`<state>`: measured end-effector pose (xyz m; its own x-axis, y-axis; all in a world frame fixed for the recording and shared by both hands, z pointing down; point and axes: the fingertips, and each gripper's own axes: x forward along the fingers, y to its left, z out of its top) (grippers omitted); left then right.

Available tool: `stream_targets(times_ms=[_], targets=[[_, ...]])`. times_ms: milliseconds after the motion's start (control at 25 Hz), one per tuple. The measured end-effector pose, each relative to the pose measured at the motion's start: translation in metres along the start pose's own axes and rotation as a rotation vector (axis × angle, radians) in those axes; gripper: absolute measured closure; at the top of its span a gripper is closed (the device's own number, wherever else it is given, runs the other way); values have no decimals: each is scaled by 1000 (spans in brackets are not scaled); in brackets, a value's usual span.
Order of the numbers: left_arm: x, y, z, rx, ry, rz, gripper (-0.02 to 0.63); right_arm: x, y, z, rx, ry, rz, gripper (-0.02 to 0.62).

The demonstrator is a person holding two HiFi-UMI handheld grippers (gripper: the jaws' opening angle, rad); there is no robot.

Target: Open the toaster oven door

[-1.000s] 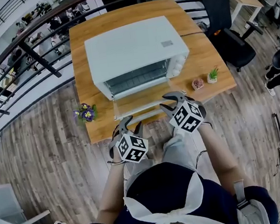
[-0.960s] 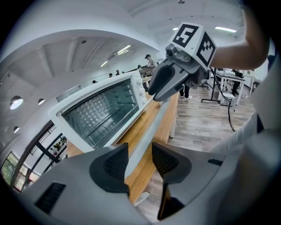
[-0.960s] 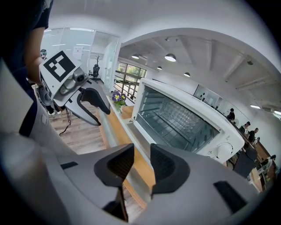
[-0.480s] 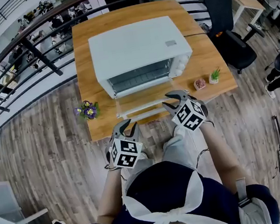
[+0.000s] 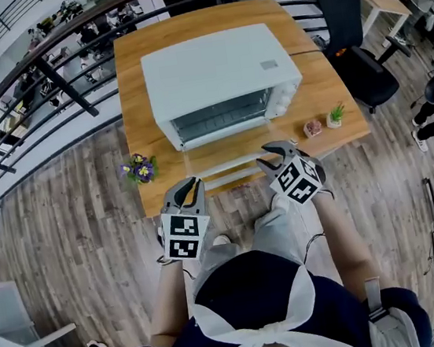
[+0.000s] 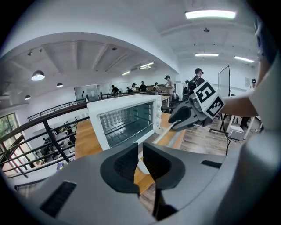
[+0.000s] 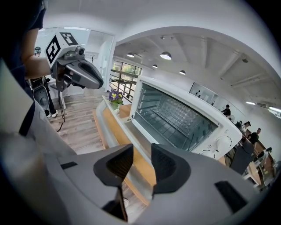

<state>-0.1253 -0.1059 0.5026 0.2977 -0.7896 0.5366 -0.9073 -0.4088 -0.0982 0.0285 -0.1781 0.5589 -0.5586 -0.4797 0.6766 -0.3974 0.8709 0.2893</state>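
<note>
White boxy toaster oven (image 5: 215, 70) seen mid-way along the light wooden table (image 5: 323, 75), glass door (image 5: 223, 158) lowered flat toward the front edge. At the door's right end, grey right gripper (image 5: 276, 153), jaws narrowly apart, gripping nothing. Off the front edge further left, grey left gripper (image 5: 189, 187), jaws closing, almost together, empty. Purple potted flowers (image 5: 140, 169) near the front left corner.
</note>
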Motion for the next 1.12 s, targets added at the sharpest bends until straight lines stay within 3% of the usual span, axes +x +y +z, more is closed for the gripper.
stream_targets(times_ms=[1120], targets=[[17,-9,7,12,-1,-59,569,9,36,-38,-2,98,19,456]])
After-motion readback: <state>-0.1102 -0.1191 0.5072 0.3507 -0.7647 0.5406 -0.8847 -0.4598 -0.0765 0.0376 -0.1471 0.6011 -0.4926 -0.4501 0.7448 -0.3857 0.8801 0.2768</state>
